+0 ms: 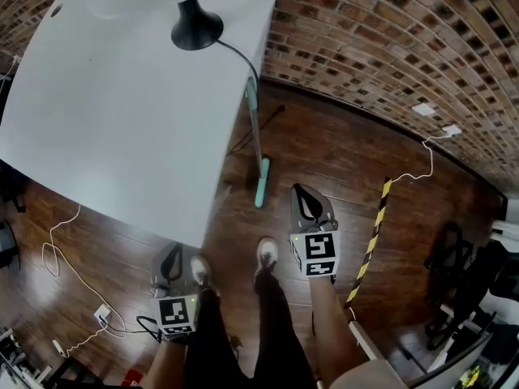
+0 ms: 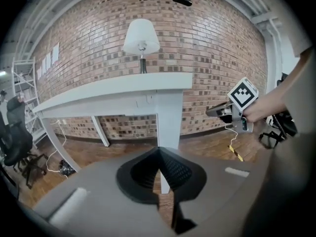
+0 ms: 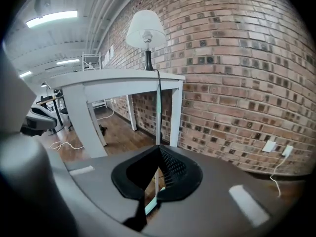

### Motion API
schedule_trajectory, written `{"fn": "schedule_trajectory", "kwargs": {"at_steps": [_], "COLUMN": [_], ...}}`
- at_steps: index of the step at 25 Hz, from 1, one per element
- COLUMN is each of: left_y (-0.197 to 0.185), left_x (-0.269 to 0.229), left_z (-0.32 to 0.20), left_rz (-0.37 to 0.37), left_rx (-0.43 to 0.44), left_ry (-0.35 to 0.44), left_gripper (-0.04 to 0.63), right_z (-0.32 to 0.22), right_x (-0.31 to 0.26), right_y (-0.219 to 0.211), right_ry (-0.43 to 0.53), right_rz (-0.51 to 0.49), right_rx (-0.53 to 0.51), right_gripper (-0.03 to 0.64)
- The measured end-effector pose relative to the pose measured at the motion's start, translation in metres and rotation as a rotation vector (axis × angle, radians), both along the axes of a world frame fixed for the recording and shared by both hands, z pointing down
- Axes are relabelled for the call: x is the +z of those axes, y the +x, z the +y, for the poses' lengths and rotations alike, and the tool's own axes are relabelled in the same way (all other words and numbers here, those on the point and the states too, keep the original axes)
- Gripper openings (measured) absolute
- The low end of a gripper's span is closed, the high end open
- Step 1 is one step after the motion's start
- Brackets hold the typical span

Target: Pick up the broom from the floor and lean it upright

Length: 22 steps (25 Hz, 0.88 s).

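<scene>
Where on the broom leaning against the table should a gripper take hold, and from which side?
Grip the broom by its thin handle, midway up, from the open side, away from the table: it stands nearly upright, brush down.

1. Broom (image 1: 261,177), thin grey handle and teal head, is standing near-upright with its head resting on the floor (image 1: 324,148).
2. Handle top is leaning against the white table (image 1: 122,120) edge.
3. It's sitting just ahead of the right gripper (image 1: 304,193), apart from it.
</scene>
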<state>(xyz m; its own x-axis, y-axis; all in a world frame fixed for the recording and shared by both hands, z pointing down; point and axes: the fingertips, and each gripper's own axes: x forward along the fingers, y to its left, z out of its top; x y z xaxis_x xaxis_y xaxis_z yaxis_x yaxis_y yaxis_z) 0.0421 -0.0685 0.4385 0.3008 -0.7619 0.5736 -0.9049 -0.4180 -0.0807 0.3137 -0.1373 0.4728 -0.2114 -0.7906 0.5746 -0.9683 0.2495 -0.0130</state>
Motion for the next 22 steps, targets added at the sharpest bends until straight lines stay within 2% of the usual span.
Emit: {"fn": "schedule_trajectory", "kwargs": {"at_steps": [4, 10, 14, 18, 22], "left_y": [-0.022, -0.030, -0.042, -0.049, -0.060], "left_x": [-0.037, -0.119, -0.184, -0.251, -0.294], "left_z": [-0.004, -0.018, -0.025, -0.032, -0.034], "left_rz": [-0.006, 0.008, 0.058, 0.106, 0.132], "left_rx": [-0.014, 0.093, 0.093, 0.116, 0.178], "left_ry": [0.028, 0.113, 0.179, 0.267, 0.325], "left_gripper": [0.000, 0.000, 0.000, 0.000, 0.000], "right_z": [0.024, 0.044, 0.059, 0.073, 0.085], "right_x": [-0.055, -0.171, -0.238, -0.310, -0.362], "right_y": [-0.005, -0.020, -0.036, -0.045, -0.059], "right_ry": [0.025, 0.129, 0.181, 0.258, 0.337], "right_rz": [-0.023, -0.009, 0.013, 0.014, 0.009], "right_rx": [0.041, 0.040, 0.021, 0.085, 0.150], "right_gripper": [0.014, 0.014, 0.013, 0.014, 0.014]}}
